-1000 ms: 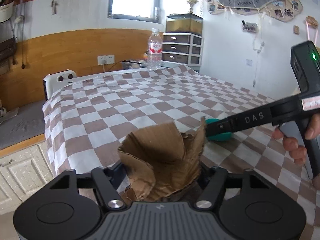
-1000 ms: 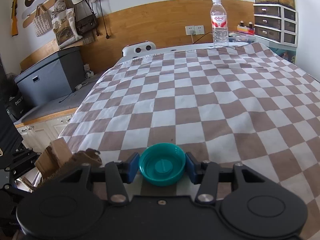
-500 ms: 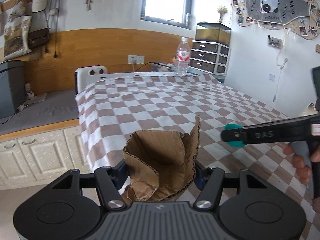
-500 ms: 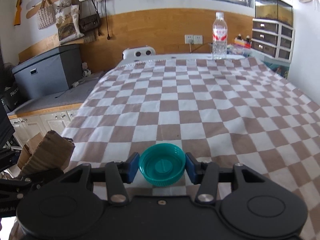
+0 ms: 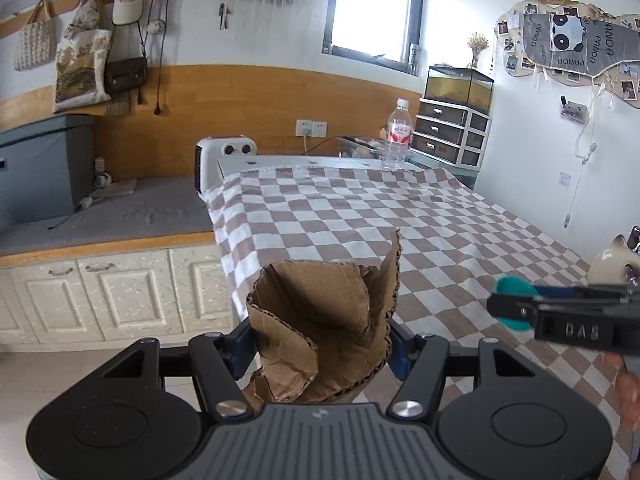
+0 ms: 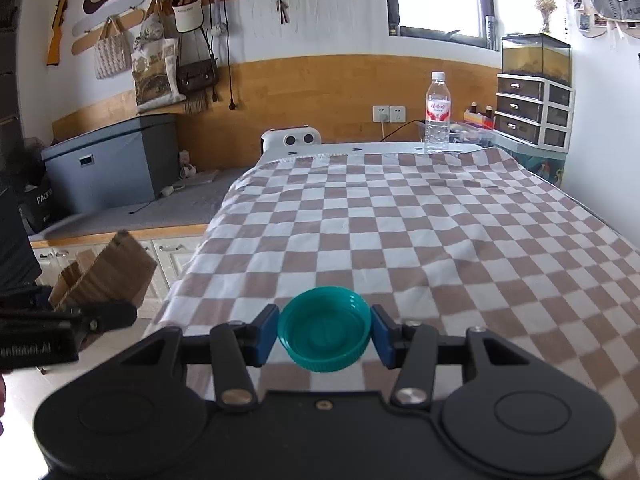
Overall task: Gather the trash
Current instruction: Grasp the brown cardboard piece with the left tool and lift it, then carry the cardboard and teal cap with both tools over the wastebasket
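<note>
- The left gripper (image 5: 320, 344) is clamped on a crumpled piece of brown cardboard (image 5: 324, 320); its blue pads press the crumple from both sides.
- The cardboard stands roughly upright between the fingers, long axis vertical, with one torn tip pointing up.
- The right gripper (image 6: 325, 334) is closed on a teal plastic lid (image 6: 325, 330), one pad at each side of the rim.
- The lid lies close to flat, hollow side up and tilted slightly toward the camera; being round, it has no long axis.
- Both pieces of trash are held in the air at the near left corner of a table under a brown-and-white checked cloth (image 6: 420, 232), the cardboard off the left edge over the floor, the lid over the cloth.
- No bin is visible, so which hand is nearer to one cannot be told.
- A clear water bottle (image 6: 438, 114) stands at the table's far end, well apart from both grippers.
</note>
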The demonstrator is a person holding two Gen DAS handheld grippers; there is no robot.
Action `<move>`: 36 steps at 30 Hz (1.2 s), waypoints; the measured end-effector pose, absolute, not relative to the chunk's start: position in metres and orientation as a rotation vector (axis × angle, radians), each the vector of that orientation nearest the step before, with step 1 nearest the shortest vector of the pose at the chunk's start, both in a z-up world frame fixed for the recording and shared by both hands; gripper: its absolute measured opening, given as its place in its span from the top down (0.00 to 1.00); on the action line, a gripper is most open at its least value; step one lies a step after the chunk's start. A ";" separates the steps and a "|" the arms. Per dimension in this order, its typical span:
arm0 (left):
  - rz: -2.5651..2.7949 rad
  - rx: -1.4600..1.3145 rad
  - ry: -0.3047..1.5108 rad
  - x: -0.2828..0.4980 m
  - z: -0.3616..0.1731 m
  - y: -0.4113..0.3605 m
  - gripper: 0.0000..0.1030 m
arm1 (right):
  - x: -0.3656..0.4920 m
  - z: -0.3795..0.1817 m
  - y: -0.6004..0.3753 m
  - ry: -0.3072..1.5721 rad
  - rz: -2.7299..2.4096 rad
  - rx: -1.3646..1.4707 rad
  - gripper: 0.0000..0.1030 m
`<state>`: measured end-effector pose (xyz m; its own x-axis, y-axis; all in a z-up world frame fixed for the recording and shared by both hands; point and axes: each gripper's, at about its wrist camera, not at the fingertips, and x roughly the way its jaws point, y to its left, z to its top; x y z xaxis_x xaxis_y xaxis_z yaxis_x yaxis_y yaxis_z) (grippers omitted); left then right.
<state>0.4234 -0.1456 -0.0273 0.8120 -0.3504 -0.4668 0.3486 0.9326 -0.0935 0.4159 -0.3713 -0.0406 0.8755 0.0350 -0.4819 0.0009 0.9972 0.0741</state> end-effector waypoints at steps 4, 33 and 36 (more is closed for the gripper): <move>-0.341 0.007 0.498 0.406 -0.019 -0.137 0.38 | 0.393 -0.040 -0.362 0.490 0.004 0.083 0.51; -0.167 -0.106 0.556 0.354 -0.044 0.018 0.38 | 0.364 -0.056 -0.222 0.540 0.134 0.053 0.51; -0.138 -0.127 0.577 0.357 -0.053 0.042 0.38 | 0.369 -0.066 -0.197 0.568 0.163 0.043 0.51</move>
